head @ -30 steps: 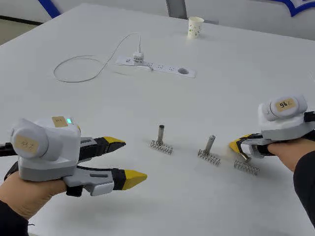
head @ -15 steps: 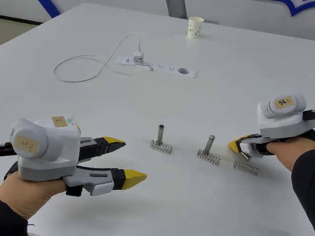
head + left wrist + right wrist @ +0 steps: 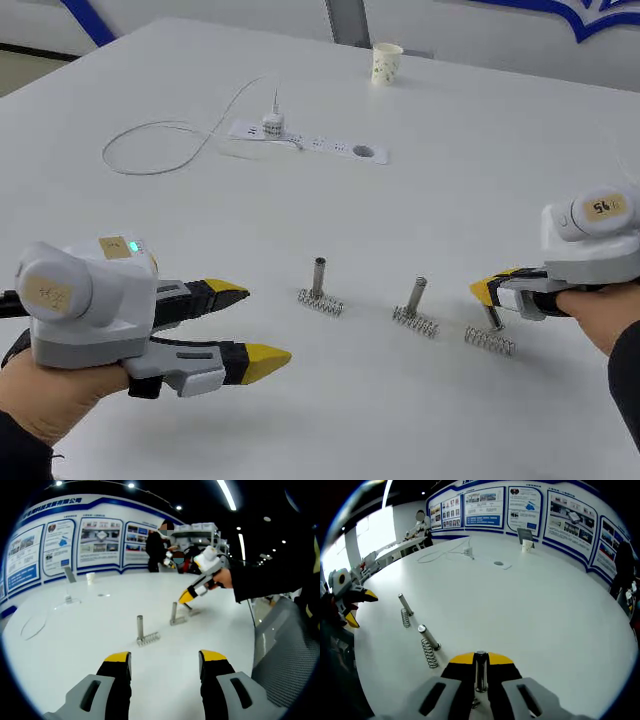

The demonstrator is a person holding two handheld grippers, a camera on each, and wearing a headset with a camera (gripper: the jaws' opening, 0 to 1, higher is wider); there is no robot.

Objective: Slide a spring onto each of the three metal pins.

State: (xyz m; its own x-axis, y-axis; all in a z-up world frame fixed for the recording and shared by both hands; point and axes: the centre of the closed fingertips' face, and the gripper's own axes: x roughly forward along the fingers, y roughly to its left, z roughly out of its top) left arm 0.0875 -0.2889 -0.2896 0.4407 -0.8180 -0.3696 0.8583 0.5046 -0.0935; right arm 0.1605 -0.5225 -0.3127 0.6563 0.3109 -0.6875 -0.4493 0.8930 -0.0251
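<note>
1. White worktop (image 3: 420,420), smooth and matte. The near strip is bare and there is wide room all round the parts.
2. Left hand-held gripper (image 3: 255,323), near left: grey body, black jaws with yellow tips. Jaws are wide apart with nothing between them. It points toward the row of pins and is well apart from it.
3. Right hand-held gripper (image 3: 487,292), near right, points leftward. Jaws are narrow, clamped on the third pin (image 3: 492,318), a short metal cylinder. Its long axis runs steeply down with a slight tilt. Its lower end is just beside the right spring (image 3: 489,341); contact with the surface cannot be told. In the right gripper view this pin lies along the jaws.
4. Middle pin (image 3: 416,295) stands leaning, its top tipped rightward. Middle spring (image 3: 415,322), a wire coil, lies flat at its foot.
5. Left pin (image 3: 318,275) is upright. Left spring (image 3: 320,302) lies flat against its base. All three springs have their long axes roughly along the row.
6. Beyond a broad open stretch: flat power strip (image 3: 320,146), looped white cable (image 3: 170,140).
7. Paper cup (image 3: 385,62) stands upright near the far edge.
</note>
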